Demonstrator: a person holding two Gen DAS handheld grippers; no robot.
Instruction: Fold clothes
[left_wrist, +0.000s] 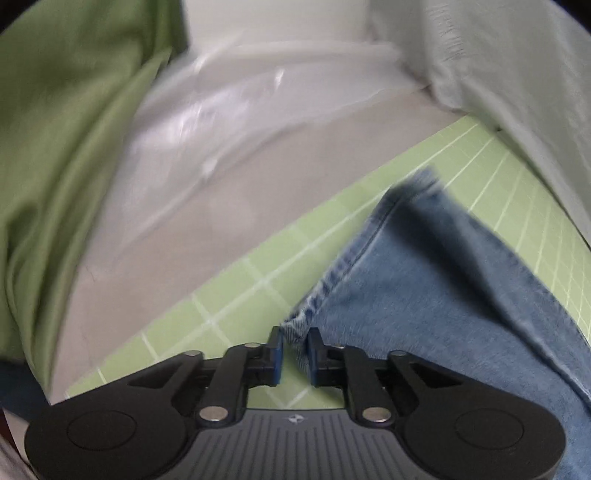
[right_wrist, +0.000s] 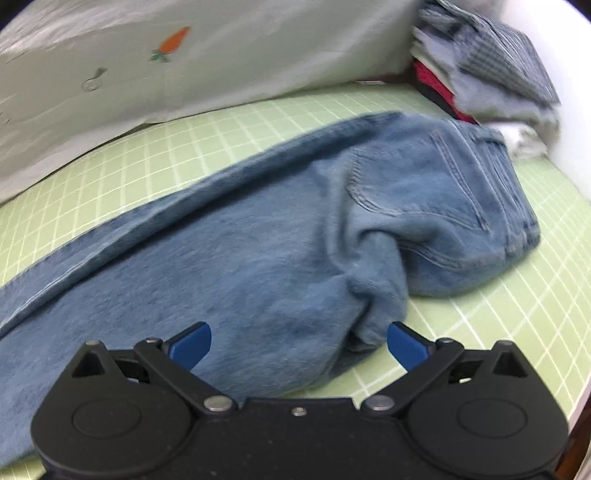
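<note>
You had no readable words, brands or numbers in either view. The only marks were a small pale emblem (left_wrist: 294, 418) on the left gripper's body and an embroidered carrot (right_wrist: 171, 43) on the white cloth (right_wrist: 229, 62).

Left gripper (left_wrist: 295, 354) sat low over the green grid mat (left_wrist: 236, 291), blue pads (left_wrist: 276, 356) close together with the jeans hem (left_wrist: 299, 325) between them. Jeans (left_wrist: 436, 295) ran right across the mat. Green cloth (left_wrist: 62, 147) lay left of the mat, pale cloth (left_wrist: 498, 66) beyond it.
</note>
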